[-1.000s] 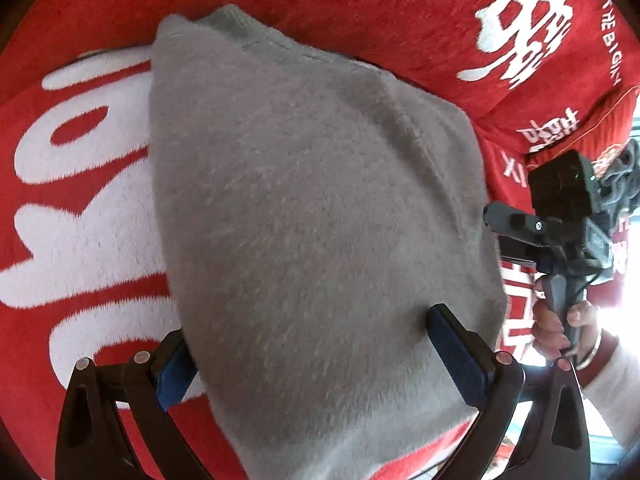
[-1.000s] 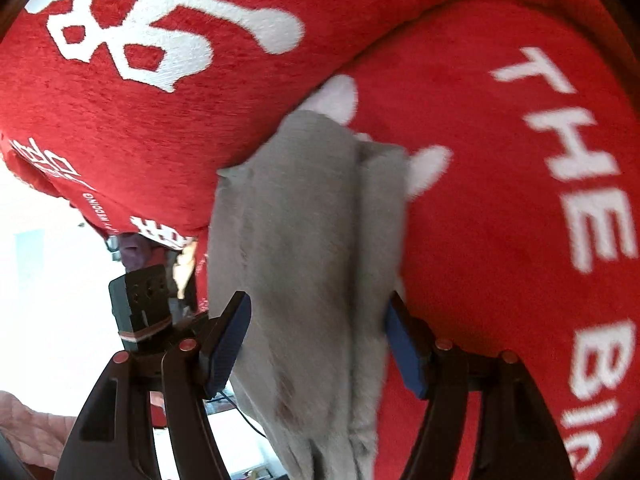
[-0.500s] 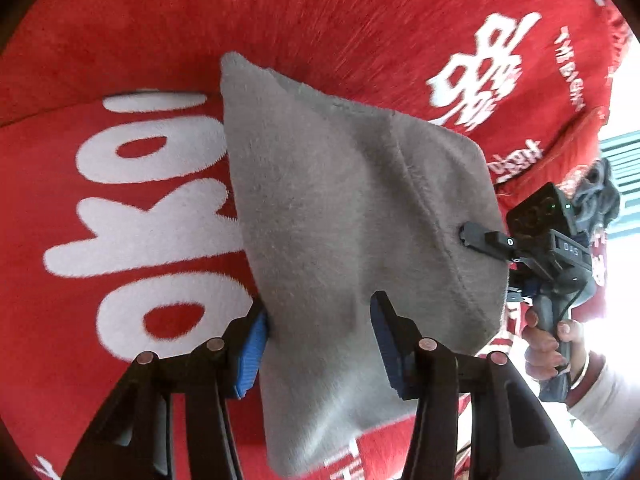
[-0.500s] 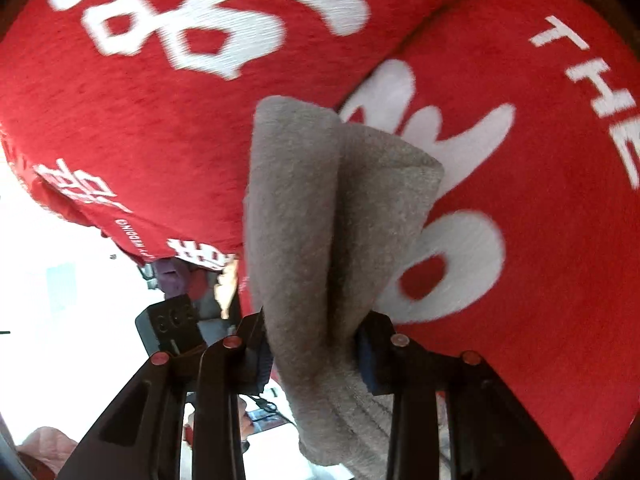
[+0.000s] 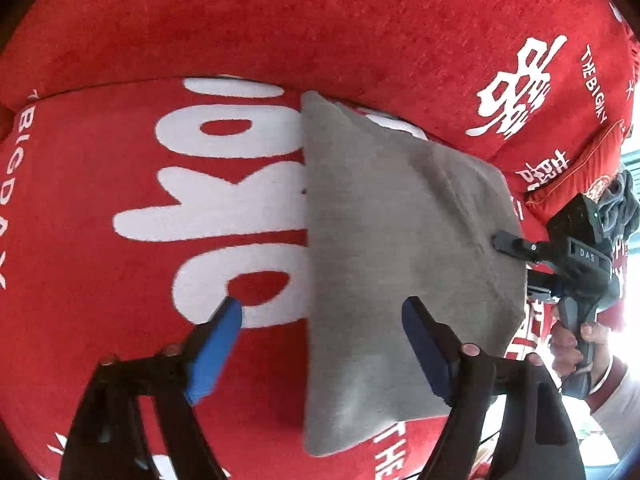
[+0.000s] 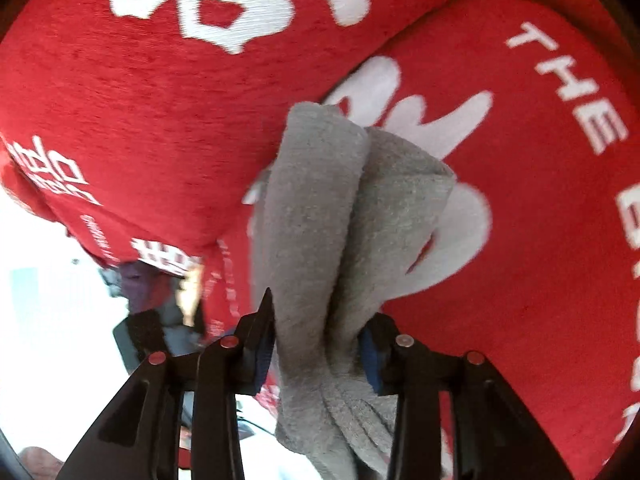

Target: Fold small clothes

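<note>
The left gripper [image 5: 320,320] has spread its jaws and let go of the grey garment [image 5: 396,248], now lying centre-right on the red blanket [image 5: 320,28]; the right gripper [image 6: 316,344] still pinches its bunched edge; long axis runs upper centre to bottom; the fold looks nearly set.

Daylight is pouring in from the side, blowing out to pure white at the right edge of the left wrist view and at the lower left of the right wrist view. The red cover [image 5: 360,32] is showing evenly lit and saturated. Fisheye distortion is bending everything toward dark rounded corners. The grey cloth [image 6: 320,220] is smearing with motion blur, and things beside it are blurring too.
</note>
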{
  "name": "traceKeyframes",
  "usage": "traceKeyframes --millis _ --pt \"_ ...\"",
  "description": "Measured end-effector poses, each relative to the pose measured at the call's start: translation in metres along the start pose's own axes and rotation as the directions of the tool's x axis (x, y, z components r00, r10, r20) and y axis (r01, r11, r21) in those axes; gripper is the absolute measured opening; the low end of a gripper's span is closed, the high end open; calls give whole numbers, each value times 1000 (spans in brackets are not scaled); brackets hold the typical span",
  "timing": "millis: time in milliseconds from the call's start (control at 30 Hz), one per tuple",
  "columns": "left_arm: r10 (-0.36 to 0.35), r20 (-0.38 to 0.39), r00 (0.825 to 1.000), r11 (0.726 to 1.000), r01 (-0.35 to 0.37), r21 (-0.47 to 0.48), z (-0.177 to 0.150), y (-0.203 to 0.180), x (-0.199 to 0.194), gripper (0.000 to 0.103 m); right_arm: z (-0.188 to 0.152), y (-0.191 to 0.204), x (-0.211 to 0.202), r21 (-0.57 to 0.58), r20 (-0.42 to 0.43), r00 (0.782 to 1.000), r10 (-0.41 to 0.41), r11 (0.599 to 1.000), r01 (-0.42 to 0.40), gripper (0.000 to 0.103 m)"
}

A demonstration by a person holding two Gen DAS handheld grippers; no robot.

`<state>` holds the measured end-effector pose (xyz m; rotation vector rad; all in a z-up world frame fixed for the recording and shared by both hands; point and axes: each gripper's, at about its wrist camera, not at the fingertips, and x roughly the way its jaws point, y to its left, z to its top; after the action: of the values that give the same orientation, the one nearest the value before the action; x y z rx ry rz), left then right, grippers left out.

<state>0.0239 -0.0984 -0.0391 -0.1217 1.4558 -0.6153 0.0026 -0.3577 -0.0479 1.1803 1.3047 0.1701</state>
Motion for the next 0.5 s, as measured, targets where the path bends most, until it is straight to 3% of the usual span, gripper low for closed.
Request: traceKeyframes --millis 100,233,500 --pt "-9 -59 998 1000 11 25 5 -10 23 82 4 -11 -1 10 4 999 -42 999 42 68" --pt "-27 -108 994 997 35 73 11 -25 44 82 1 -23 -3 37 1 999 -35 999 35 68" --pt "-91 -173 981 994 99 37 17 -32 74 82 2 -46 4 18 -92 993 77 997 -75 68"
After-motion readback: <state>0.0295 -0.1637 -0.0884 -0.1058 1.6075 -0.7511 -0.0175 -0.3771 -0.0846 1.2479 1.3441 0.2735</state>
